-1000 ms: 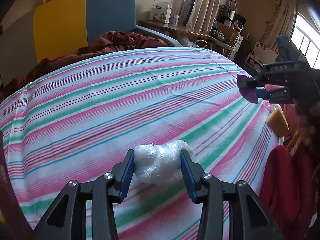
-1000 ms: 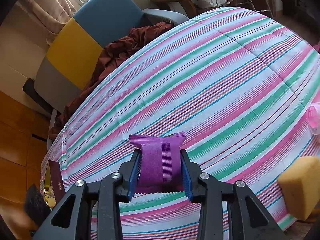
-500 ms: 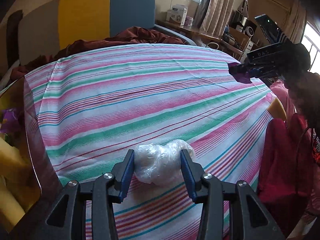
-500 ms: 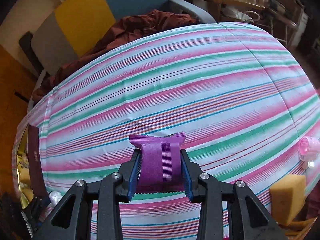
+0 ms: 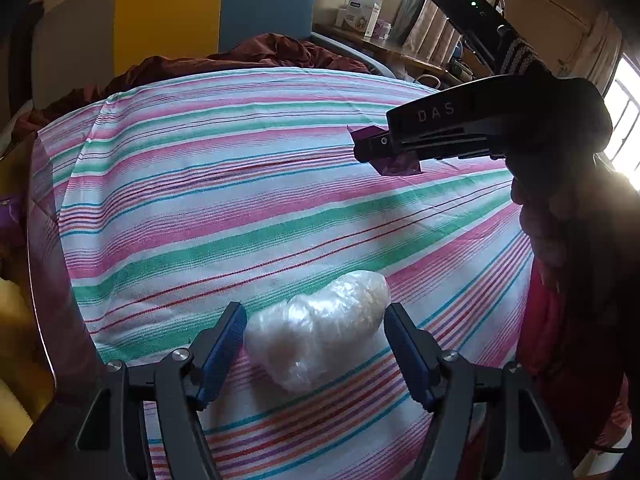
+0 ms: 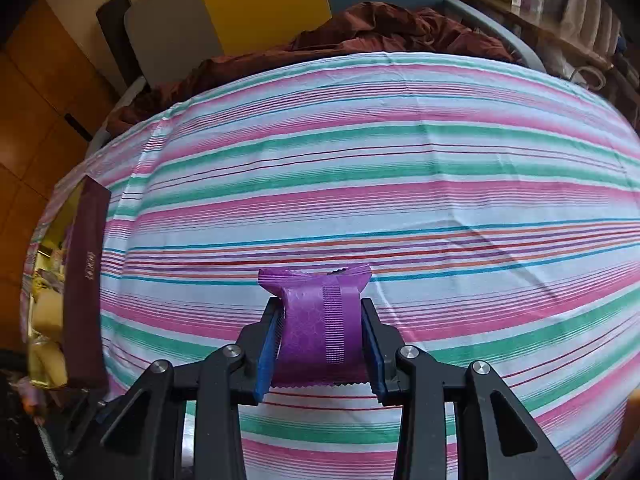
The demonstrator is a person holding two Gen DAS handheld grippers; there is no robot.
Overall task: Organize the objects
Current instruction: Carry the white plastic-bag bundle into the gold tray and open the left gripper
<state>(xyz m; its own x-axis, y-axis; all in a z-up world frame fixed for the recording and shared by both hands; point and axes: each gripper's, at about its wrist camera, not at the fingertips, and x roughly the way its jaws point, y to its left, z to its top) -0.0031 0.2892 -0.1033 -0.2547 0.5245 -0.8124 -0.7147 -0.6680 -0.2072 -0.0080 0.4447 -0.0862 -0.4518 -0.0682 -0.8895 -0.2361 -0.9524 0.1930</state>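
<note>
**Left jaws parted round the bag, right clamped on the purple packet**

Left gripper (image 5: 314,344): jaws have just been opening; blue pads stand clear on both sides of the clear plastic bag (image 5: 320,328), a gap showing each side. Bag sits between them, seemingly down on the striped cloth (image 5: 240,208).

Right gripper (image 6: 320,344): clenched on the purple packet (image 6: 316,320), pads pressing its two sides, serrated ends sticking out above and below. In the left wrist view this gripper hangs at 2 o'clock, above the cloth, well apart from the bag.

Surface: pink, green and white striped cloth, lightly creased, bare across its middle.

Edges: dark maroon box (image 6: 86,288) at 9 o'clock in the right wrist view, its wall standing along the cloth's left edge, yellow sponges (image 6: 48,312) inside. Rumpled brown fabric (image 6: 360,32) along the far edge at 12 o'clock. Behind it a grey, yellow and blue chair back (image 6: 260,4). Wooden shelf (image 5: 400,50) with cartons at 1 o'clock; curtains beyond.
</note>
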